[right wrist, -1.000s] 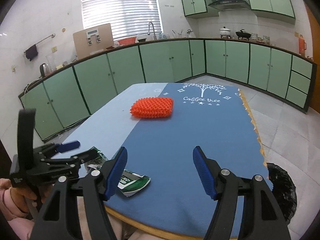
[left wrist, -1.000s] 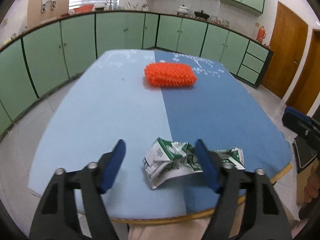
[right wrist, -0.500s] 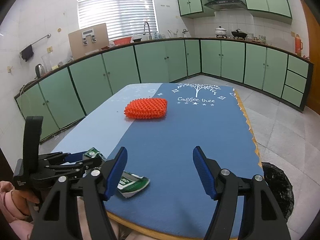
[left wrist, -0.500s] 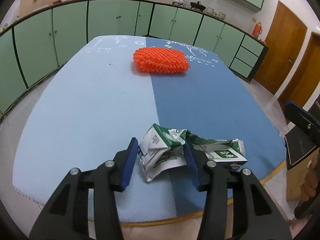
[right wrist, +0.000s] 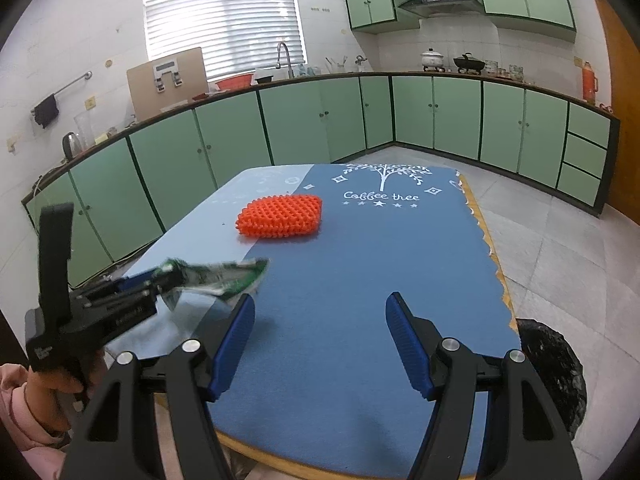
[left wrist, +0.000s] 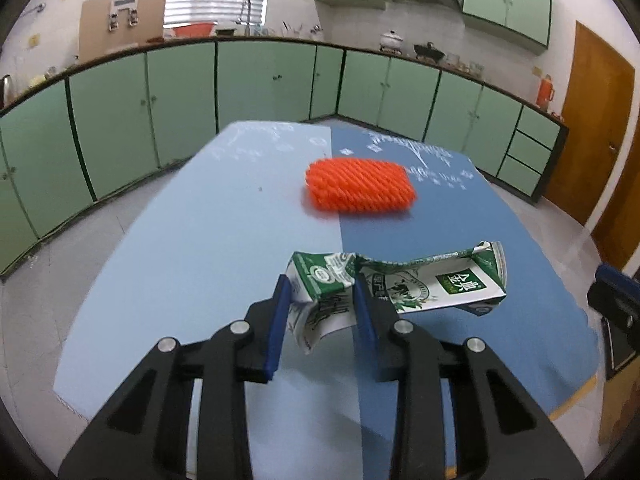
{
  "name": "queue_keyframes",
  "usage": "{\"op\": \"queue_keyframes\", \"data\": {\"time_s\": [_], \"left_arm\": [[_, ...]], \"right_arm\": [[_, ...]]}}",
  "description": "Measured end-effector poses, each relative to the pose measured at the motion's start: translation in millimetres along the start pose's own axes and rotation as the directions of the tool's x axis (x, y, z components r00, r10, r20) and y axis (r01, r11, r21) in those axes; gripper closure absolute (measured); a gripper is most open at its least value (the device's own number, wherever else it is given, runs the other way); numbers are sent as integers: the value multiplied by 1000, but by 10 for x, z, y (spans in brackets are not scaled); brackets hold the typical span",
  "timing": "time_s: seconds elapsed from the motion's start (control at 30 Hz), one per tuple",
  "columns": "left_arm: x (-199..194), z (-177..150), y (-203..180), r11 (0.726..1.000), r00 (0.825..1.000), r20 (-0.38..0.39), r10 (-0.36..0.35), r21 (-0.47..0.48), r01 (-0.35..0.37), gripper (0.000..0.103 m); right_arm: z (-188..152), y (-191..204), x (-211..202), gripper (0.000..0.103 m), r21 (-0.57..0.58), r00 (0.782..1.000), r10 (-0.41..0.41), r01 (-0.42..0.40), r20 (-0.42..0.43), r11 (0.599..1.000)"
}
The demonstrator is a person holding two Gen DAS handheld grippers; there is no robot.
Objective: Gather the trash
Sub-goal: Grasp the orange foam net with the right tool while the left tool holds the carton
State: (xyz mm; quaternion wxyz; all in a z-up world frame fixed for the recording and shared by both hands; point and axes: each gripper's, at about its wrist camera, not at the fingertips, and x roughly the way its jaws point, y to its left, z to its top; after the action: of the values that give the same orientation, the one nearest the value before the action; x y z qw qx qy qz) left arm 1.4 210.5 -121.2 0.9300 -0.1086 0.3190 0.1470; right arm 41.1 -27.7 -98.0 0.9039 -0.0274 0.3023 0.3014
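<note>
A crushed green-and-white milk carton (left wrist: 420, 280) hangs a little above the blue table (left wrist: 180, 260). My left gripper (left wrist: 320, 292) is closing its jaws on the carton's left end, and the pads press on it. From the right wrist view the left gripper (right wrist: 132, 300) holds the carton (right wrist: 216, 276) up at the table's near left. My right gripper (right wrist: 320, 312) stands open over the near edge of the table (right wrist: 360, 280) with nothing between its fingers. An orange mesh pad (left wrist: 360, 190) lies mid-table, also visible as the orange pad (right wrist: 280, 216).
A black trash bag (right wrist: 548, 372) sits on the floor beside the table's right near corner. Green cabinets run along the walls behind. A hand in a pink sleeve (right wrist: 36, 408) holds the left gripper.
The left jaws came together around the carton's left end, and the carton has risen off the table. The right gripper has kept its place and width.
</note>
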Motion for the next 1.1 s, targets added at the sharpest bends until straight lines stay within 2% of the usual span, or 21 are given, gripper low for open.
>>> {"op": "queue_keyframes", "data": {"time_s": [0.17,0.37,0.53,0.77,1.1], "left_arm": [[-19,94,-25,1000,1000,20,18,-13,-18,73],[0,210,63,997,996,47,76,-17,-75,73],[66,358,201,991,990,64,129,-24,-128,73],[245,564,432,985,984,59,170,-52,-167,73],[458,722,611,983,983,50,177,-51,-175,73]], "right_arm": [[34,-26,39,36,6,1000,-5,5,-1,1000],[207,-57,202,36,28,1000,-3,2,18,1000],[420,-35,510,36,34,1000,0,-1,21,999],[652,62,1030,36,40,1000,2,-2,5,999],[854,174,1598,36,41,1000,-6,7,-25,999]]}}
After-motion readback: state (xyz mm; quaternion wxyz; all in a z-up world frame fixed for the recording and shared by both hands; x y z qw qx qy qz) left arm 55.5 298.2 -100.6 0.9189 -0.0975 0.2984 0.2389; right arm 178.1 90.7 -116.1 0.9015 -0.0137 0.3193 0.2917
